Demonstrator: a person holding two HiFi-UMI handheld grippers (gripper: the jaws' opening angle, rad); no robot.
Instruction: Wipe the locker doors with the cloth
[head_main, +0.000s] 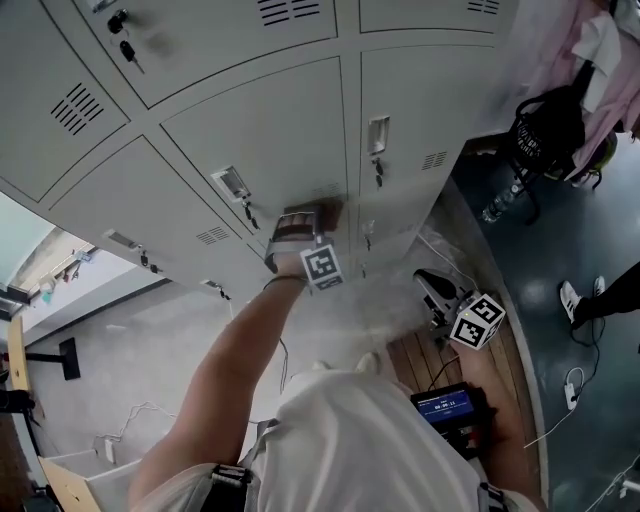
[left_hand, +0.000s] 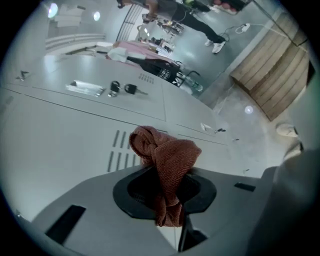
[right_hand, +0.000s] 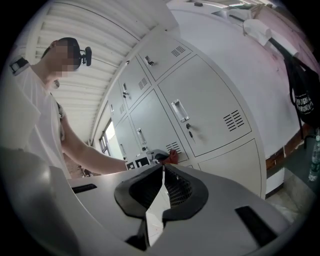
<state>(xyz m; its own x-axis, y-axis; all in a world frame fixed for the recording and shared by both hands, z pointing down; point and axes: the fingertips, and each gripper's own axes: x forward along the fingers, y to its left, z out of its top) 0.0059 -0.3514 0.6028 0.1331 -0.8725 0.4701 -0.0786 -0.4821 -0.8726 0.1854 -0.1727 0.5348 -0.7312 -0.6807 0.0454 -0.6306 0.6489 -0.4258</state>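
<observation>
- Head view: the left gripper (head_main: 303, 222) is held out on an outstretched arm to the grey locker doors (head_main: 265, 130). The rust-brown cloth (head_main: 312, 213) at its tip is against a door just below a handle and beside the seam between two doors. The right gripper (head_main: 432, 288) hangs lower, well apart from the doors, over the floor.
- Left gripper view: the jaws are clamped on the cloth (left_hand: 166, 156). Its long axis runs from the jaws straight out towards the door. A narrow tail hangs back through the jaws, and the thick bunched end points forward, just beside the vent slots (left_hand: 118, 150). Keys (left_hand: 125, 89) hang in a lock on the door beyond.
- Right gripper view: the right gripper (right_hand: 162, 172) has its jaws together at the tips with nothing between them. Past them, the cloth (right_hand: 173, 157) shows as a red patch on the lower door, by its vent slots. The person's arm (right_hand: 92, 156) reaches across to it.
</observation>
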